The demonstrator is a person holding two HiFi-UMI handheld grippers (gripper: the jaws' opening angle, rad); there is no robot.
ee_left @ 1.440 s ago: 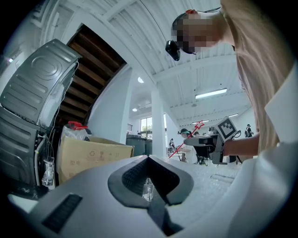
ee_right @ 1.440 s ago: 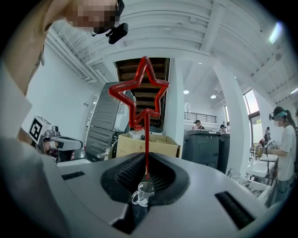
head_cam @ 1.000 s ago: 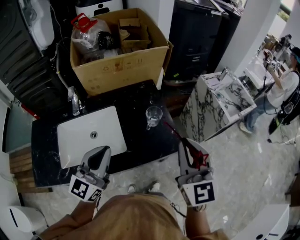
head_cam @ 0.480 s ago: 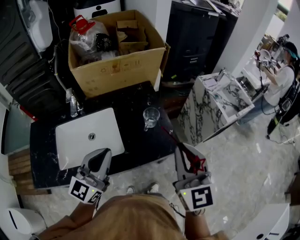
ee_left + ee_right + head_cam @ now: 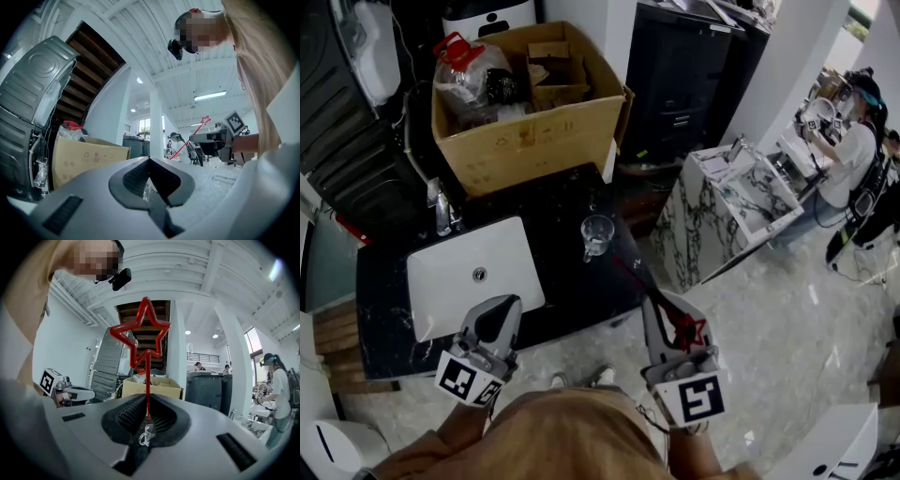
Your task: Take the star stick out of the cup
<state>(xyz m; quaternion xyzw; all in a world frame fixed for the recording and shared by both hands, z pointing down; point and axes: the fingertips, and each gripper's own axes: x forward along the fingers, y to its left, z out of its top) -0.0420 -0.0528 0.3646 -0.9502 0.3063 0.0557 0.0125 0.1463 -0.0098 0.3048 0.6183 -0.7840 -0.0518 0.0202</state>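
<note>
Black countertop [image 5: 567,281]: holds one clear glass cup [image 5: 596,234], upright, with nothing in it.

White sink basin [image 5: 450,291]: set into the countertop, left of the cup. Faucet [image 5: 442,214] at the basin's far left corner.

Cardboard box [image 5: 534,141]: beyond the cup at the back of the counter, open-topped, with a plastic jug and packing scraps inside.

Marble-patterned unit [image 5: 722,206]: on the floor, right of the cup. Another person [image 5: 853,150] stands further right, well apart from the cup.

My right gripper [image 5: 654,302]: nearer to me than the cup and off its right side, out past the counter's edge. Its jaws are clamped on the red star stick [image 5: 686,330]. The right gripper view shows the thin shaft pinched between the pads and the star outline [image 5: 140,338] rising back toward the camera. The stick's thin end reaches toward the cup and stops just short of it, outside the rim.

My left gripper [image 5: 499,309]: nearer to me than the cup and off its left side, over the basin's near edge. Its jaws are closed together, with nothing pinched between them [image 5: 150,180].
</note>
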